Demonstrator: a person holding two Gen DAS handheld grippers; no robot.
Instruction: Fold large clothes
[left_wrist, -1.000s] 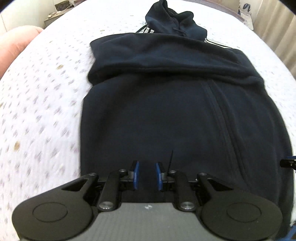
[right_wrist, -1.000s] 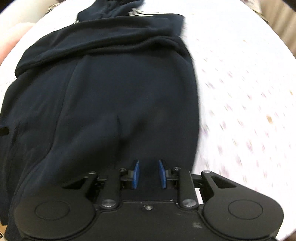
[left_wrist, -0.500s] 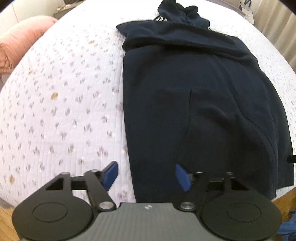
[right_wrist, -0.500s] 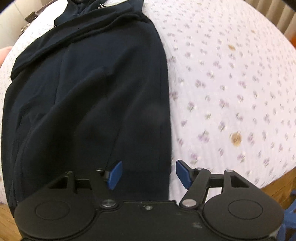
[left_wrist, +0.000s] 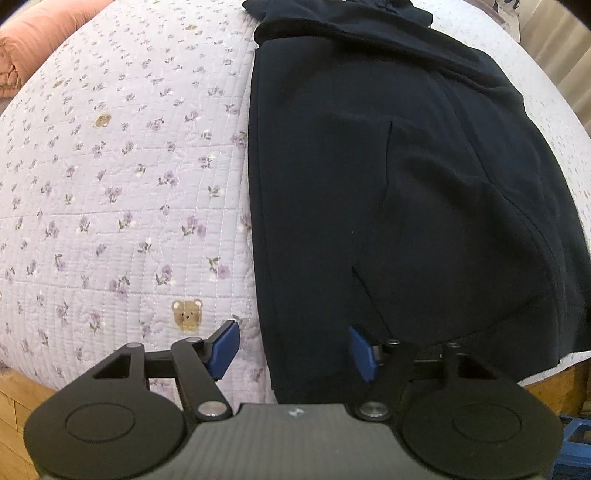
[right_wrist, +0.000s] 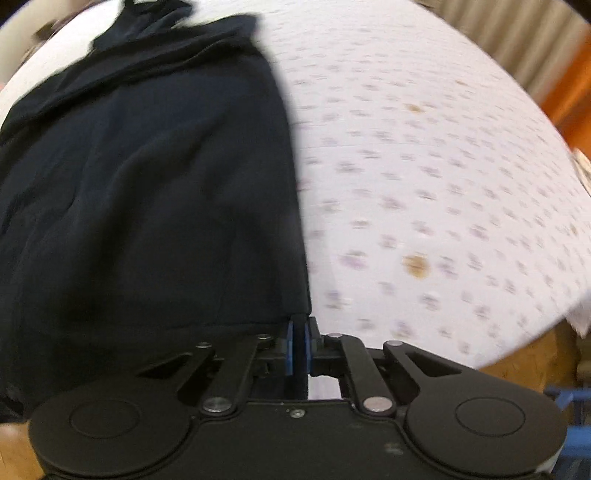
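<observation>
A large dark navy hoodie (left_wrist: 388, 177) lies lengthwise on the bed, sleeves folded in, hood at the far end. My left gripper (left_wrist: 291, 350) is open, its blue pads astride the hoodie's near left corner at the bed's front edge. In the right wrist view the hoodie (right_wrist: 155, 192) fills the left half. My right gripper (right_wrist: 298, 345) is shut, its pads pressed together at the hoodie's near right corner; the view is blurred, and the hem appears pinched between them.
A quilted lilac floral bedspread (left_wrist: 122, 192) covers the bed and also shows in the right wrist view (right_wrist: 424, 177). A pink pillow (left_wrist: 40, 33) lies far left. Curtains (right_wrist: 517, 40) hang beyond the bed. Wooden bed frame (left_wrist: 14, 402) runs along the front edge.
Both grippers let go of the hoodie and pulled back to the front edge. The left stays open at the near left corner. The right has shut at the near right corner.
</observation>
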